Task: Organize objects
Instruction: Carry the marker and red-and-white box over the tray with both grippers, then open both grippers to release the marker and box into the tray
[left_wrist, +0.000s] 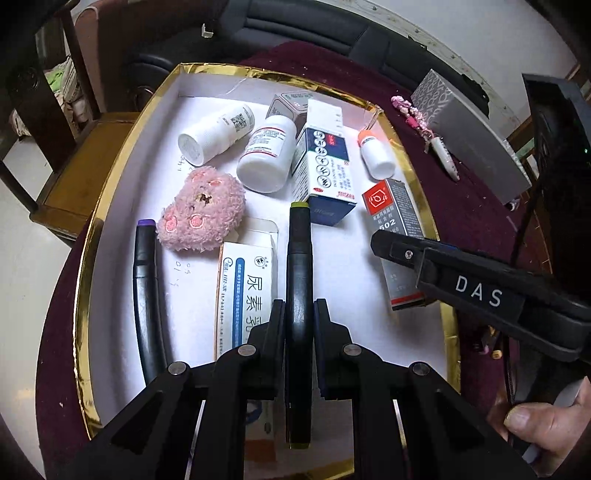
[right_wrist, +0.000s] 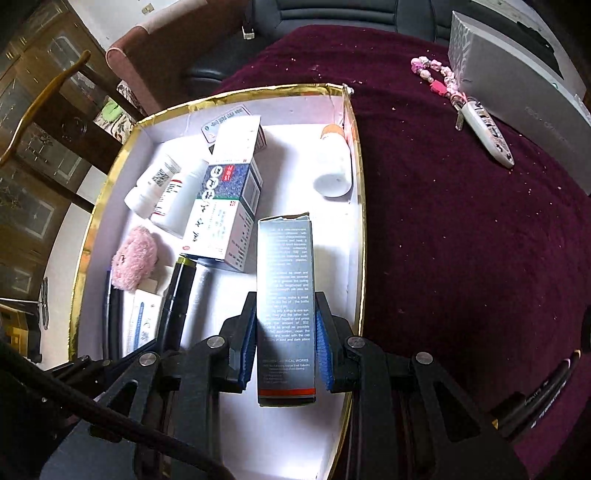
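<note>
A white tray with a gold rim (left_wrist: 122, 155) (right_wrist: 354, 155) lies on a maroon cloth. My left gripper (left_wrist: 299, 325) is shut on a black marker with an olive cap (left_wrist: 299, 258) (right_wrist: 177, 295), held over the tray's near middle. My right gripper (right_wrist: 286, 347) is shut on a grey 502 glue box (right_wrist: 286, 295) (left_wrist: 397, 214) just inside the tray's right rim; its arm (left_wrist: 480, 291) shows in the left wrist view. In the tray lie a pink plush toy (left_wrist: 203, 214) (right_wrist: 135, 258), white bottles (left_wrist: 266, 158) (right_wrist: 181, 199), a blue-and-white medicine box (left_wrist: 325, 170) (right_wrist: 225, 206), a purple-capped marker (left_wrist: 146, 280) and a flat white box (left_wrist: 247, 291).
A small orange-capped bottle (left_wrist: 376, 155) (right_wrist: 334, 170) lies at the tray's right wall. On the cloth to the right are a pink bead keychain with a white fob (right_wrist: 484, 122) (left_wrist: 443, 151) and a long grey box (right_wrist: 517, 74) (left_wrist: 472, 133). A wooden chair (right_wrist: 48, 110) stands left.
</note>
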